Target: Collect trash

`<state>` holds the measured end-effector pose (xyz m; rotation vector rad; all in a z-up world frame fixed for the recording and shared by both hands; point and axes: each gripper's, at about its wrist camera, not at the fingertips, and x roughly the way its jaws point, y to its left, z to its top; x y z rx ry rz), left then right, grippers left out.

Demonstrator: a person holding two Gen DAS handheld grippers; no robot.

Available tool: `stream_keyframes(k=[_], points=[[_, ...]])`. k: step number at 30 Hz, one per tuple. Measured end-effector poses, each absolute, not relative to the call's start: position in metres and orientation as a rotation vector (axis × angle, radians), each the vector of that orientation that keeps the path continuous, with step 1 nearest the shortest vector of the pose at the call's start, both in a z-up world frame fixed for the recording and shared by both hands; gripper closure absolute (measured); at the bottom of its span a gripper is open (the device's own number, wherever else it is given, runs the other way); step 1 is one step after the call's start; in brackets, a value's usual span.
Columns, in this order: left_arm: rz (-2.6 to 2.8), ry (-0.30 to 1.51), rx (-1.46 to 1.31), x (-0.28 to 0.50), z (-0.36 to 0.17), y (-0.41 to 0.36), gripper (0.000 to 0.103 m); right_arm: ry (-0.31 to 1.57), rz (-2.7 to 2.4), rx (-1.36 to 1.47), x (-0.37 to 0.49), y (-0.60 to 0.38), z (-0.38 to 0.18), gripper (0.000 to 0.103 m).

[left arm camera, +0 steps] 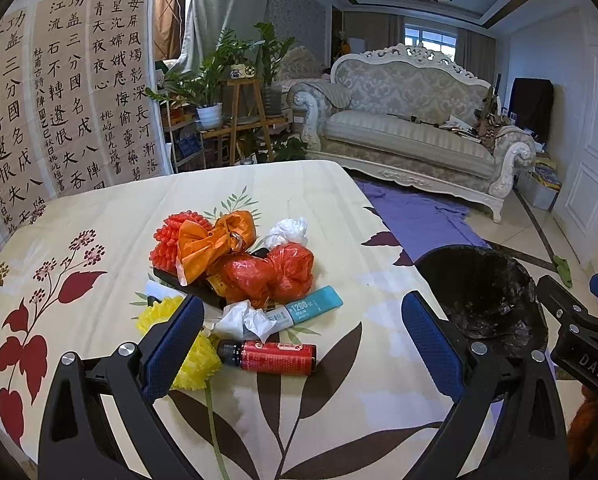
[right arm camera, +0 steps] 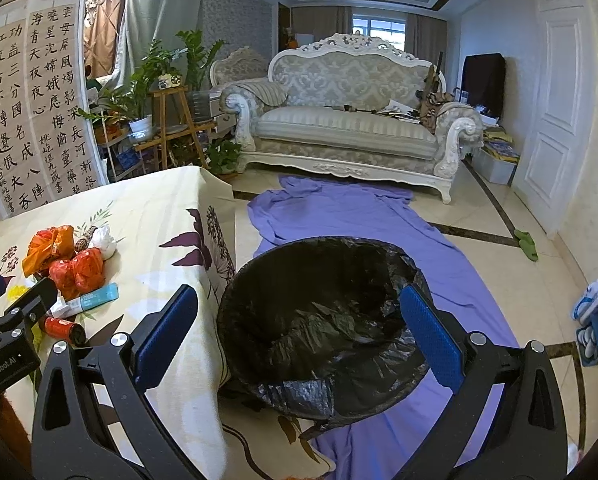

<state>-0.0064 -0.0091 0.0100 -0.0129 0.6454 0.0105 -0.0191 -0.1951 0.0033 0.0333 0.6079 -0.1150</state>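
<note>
A pile of trash lies on the floral tablecloth (left arm camera: 79, 216): an orange bag (left arm camera: 215, 240), a red bag (left arm camera: 271, 274), a white crumpled bag (left arm camera: 289, 230), a crumpled tissue (left arm camera: 245, 318), a teal tube (left arm camera: 311, 306), a red bottle (left arm camera: 273, 356) and yellow foam netting (left arm camera: 197, 356). My left gripper (left arm camera: 303, 328) is open and empty just above the red bottle. A bin with a black liner (right arm camera: 323, 320) stands on the floor at the table's right edge. My right gripper (right arm camera: 299, 320) is open and empty above the bin.
A purple cloth (right arm camera: 359, 212) covers the floor under the bin. A white sofa (right arm camera: 347, 120) stands at the back, plants on wooden stands (right arm camera: 171, 92) at the back left, and calligraphy sheets (left arm camera: 71, 92) hang behind the table. Green slippers (right arm camera: 527, 244) lie on the right.
</note>
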Motion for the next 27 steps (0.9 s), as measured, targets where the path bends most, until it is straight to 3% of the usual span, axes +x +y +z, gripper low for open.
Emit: stream_keyframes(k=[27], points=[[0.009, 0.648, -0.015, -0.0045, 0.0066, -0.0067, 0.007, 0.611, -0.115, 0.035, -0.0174, -0.1945, 0.0002, 0.004]])
